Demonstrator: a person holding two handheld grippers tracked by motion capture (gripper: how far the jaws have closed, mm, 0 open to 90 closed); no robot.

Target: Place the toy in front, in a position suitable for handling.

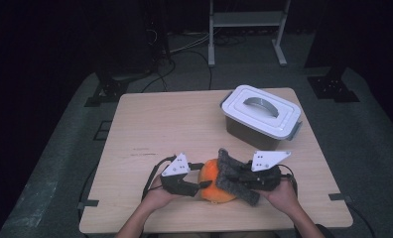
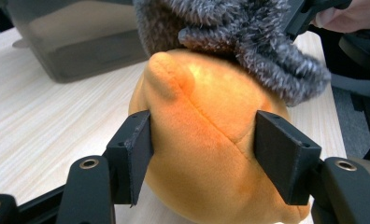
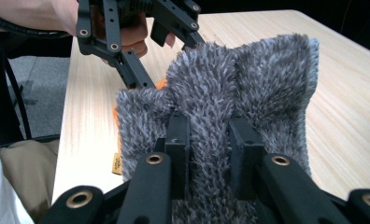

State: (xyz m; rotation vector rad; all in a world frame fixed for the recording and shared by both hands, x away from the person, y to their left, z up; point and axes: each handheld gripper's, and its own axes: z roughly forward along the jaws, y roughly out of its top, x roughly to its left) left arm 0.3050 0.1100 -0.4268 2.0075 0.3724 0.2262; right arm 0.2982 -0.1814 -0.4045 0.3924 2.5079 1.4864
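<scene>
A round orange plush toy (image 1: 210,182) sits near the table's front edge. My left gripper (image 1: 200,176) is shut on it from the left, its jaws pressing into both sides of the toy (image 2: 202,135). A grey fuzzy cloth (image 1: 248,195) is draped over the toy's top and right side. My right gripper (image 1: 235,177) is shut on that cloth, and its two jaws (image 3: 210,140) pinch a fold of the grey pile (image 3: 267,79). In the left gripper view the cloth (image 2: 248,32) hangs over the top of the toy.
A grey box with a white handled lid (image 1: 261,111) stands at the back right of the wooden table (image 1: 160,124), and it looms behind the toy in the left gripper view (image 2: 80,42). Both hands reach in from the front edge.
</scene>
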